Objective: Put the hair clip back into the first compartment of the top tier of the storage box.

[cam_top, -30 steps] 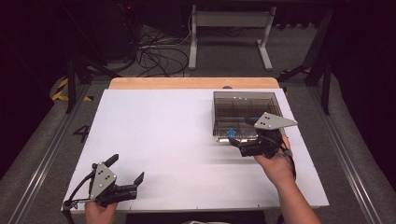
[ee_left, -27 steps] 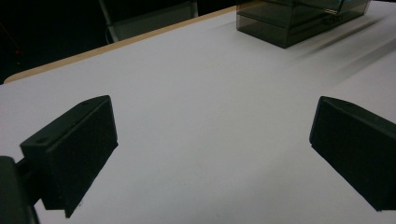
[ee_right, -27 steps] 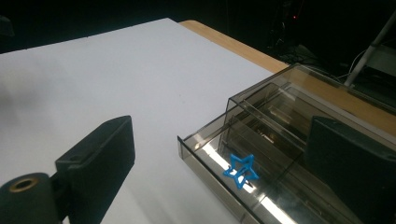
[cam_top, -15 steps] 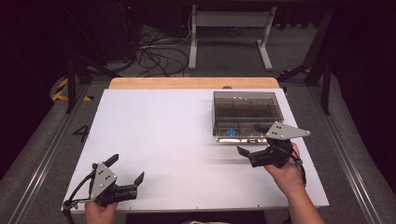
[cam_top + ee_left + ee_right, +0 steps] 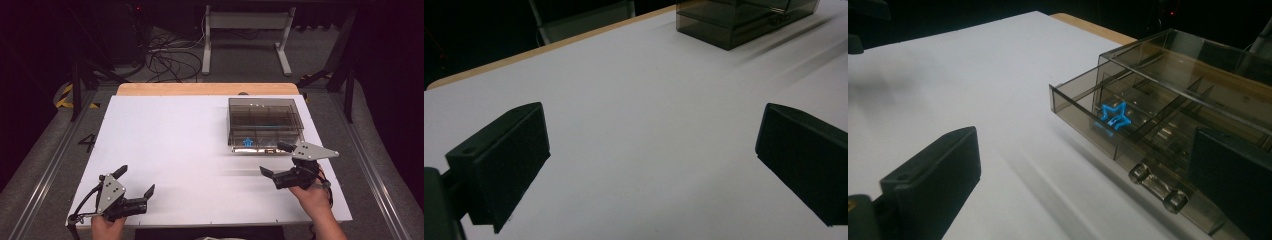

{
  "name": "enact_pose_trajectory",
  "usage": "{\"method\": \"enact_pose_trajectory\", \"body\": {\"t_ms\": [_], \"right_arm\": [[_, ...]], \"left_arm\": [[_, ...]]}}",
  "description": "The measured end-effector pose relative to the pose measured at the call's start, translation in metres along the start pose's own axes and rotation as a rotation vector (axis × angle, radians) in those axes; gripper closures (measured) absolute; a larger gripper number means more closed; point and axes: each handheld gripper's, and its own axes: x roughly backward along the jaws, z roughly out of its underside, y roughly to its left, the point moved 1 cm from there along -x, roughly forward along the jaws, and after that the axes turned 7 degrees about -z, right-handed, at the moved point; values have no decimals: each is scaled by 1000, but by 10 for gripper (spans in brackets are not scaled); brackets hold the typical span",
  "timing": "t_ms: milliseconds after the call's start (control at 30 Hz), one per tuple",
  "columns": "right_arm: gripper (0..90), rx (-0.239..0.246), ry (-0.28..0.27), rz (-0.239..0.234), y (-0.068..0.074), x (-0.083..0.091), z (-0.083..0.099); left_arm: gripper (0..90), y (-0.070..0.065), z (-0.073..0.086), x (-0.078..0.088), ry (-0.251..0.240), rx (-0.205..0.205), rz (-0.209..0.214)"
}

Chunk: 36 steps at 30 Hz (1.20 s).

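Right tongs [image 5: 278,160] pulled back toward the person's edge of the table [image 5: 175,140] since a second ago: then they were up at the box front, now they sit just off it, lower and nearer the hand. Their jaws have just been opening, nothing between them. Left tongs [image 5: 136,181] unchanged, same spot at the near left corner.

Count: one smoky clear organiser box [image 5: 265,120], one drawer [image 5: 1108,127], one blue star [image 5: 247,142], two tongs, one table.

Container: box sits just ahead of the right tongs, well away from the left tongs. Drawer is slid partway out of the box toward the right tongs. Inside it is split by dividers into several compartments. Blue star [image 5: 1114,116] lies flat in the front compartment on the left-hand side as the right gripper view shows it, ahead of and between that gripper's jaws. Other compartments look empty as far as I can tell through the tinted plastic. Clear pull handle [image 5: 1158,187] on the drawer front, just beside the inner face of the right tongs' right-hand jaw; contact hard to judge, looks apart.

Tongs: right tongs spread wide, holding nothing, pointing along the box front. Left tongs [image 5: 649,165] spread wide too, bare table between the jaws, holding nothing, box [image 5: 744,20] far ahead.
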Motion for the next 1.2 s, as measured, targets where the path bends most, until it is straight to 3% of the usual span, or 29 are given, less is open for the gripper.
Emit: {"method": "enact_pose_trajectory", "body": {"t_ms": [533, 1033, 1200], "right_arm": [[16, -25, 9, -13, -2, -1, 36], [17, -65, 33, 13, -8, 6, 68], [17, -44, 45, 18, -8, 6, 75]], "left_arm": [[17, 0, 0, -1, 4, -3, 1], [17, -1, 1, -2, 7, -4, 7], [17, 0, 1, -3, 10, -4, 6]]}}
